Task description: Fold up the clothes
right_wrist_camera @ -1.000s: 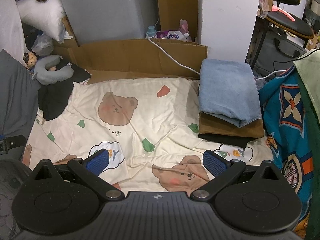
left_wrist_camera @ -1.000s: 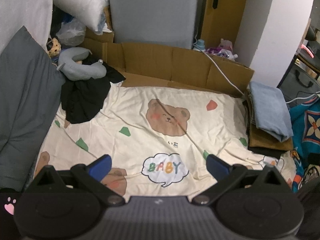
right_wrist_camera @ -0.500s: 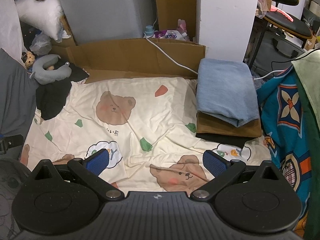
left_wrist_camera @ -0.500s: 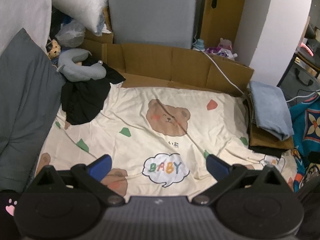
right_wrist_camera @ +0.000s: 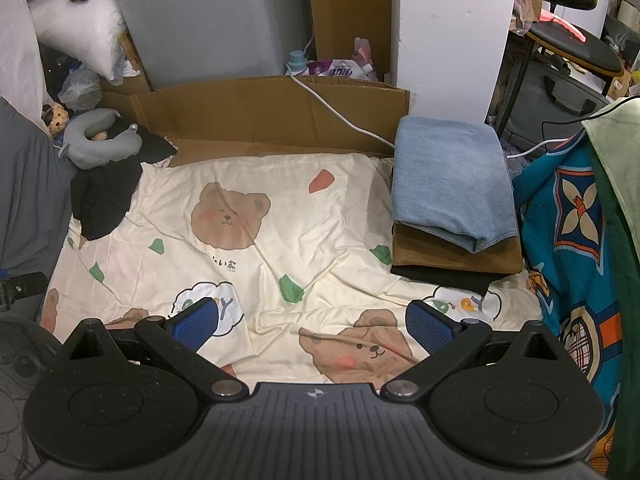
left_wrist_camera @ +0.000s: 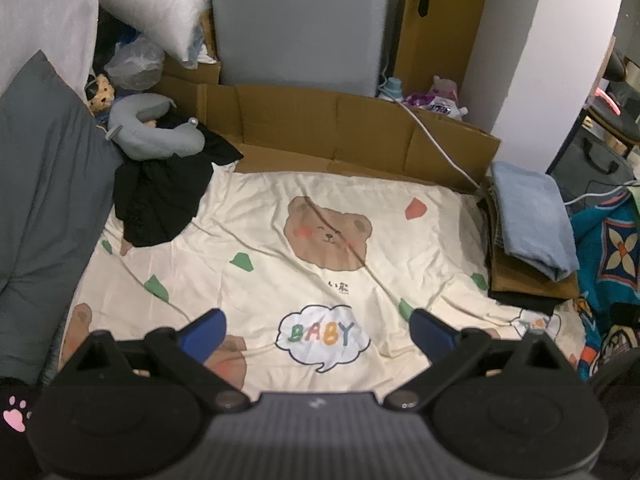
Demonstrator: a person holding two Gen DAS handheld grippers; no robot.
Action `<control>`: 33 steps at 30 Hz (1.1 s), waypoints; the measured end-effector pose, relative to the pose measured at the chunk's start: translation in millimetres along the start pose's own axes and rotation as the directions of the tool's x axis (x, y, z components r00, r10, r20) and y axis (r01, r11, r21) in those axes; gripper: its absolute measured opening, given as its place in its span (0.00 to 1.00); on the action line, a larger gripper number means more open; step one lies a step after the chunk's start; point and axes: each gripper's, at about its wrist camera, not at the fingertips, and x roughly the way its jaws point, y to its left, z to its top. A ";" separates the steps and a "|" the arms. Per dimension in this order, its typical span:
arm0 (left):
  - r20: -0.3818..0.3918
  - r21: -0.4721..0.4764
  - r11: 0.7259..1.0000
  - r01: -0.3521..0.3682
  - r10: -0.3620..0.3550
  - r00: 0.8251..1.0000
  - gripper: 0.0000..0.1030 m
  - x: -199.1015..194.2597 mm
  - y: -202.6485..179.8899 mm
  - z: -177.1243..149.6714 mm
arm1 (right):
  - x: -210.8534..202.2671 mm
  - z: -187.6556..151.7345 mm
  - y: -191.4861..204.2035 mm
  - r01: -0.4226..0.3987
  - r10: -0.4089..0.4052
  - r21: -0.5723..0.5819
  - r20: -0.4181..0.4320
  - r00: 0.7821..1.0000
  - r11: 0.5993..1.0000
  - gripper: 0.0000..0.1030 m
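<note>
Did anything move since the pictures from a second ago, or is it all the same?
Almost nothing changed. Both views shift only a little, so the grippers drifted slightly; nothing was picked up or let go. The left gripper and right gripper stay open and empty above the bear sheet. The folded stack still sits on the right, and the crumpled black garment still lies at the left under the neck pillow.

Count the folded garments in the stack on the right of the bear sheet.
3: a blue one on top, a brown one under it, and a black one at the bottom, on the bear sheet. More could be hidden beneath.
</note>
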 end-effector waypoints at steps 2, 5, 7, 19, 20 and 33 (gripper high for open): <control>0.000 -0.004 1.000 0.002 -0.002 1.000 0.96 0.1 0.5 0.0 | 0.2 0.8 -0.5 0.000 0.000 -0.001 -0.001 1.000 1.000 1.00; 0.000 -0.002 1.000 0.002 -0.002 1.000 0.96 0.1 1.0 -0.4 | 0.6 1.1 -0.8 0.001 -0.001 -0.002 -0.001 1.000 1.000 1.00; 0.001 0.001 1.000 -0.001 0.001 1.000 0.96 0.0 0.4 -0.6 | 1.1 0.9 -0.9 0.002 -0.002 -0.002 -0.002 1.000 1.000 1.00; -0.006 0.002 1.000 0.002 -0.002 1.000 0.93 1.4 -0.4 0.1 | 1.6 -0.3 -0.5 0.006 -0.006 -0.002 -0.005 1.000 1.000 1.00; -0.006 0.001 1.000 0.003 -0.003 1.000 0.92 1.5 -0.3 -0.1 | 1.6 -0.4 -0.6 0.006 -0.006 -0.002 -0.005 1.000 1.000 1.00; -0.008 0.001 1.000 -0.005 0.005 1.000 0.90 2.5 1.0 0.6 | 2.2 0.1 -2.0 0.005 -0.005 -0.001 -0.003 1.000 1.000 1.00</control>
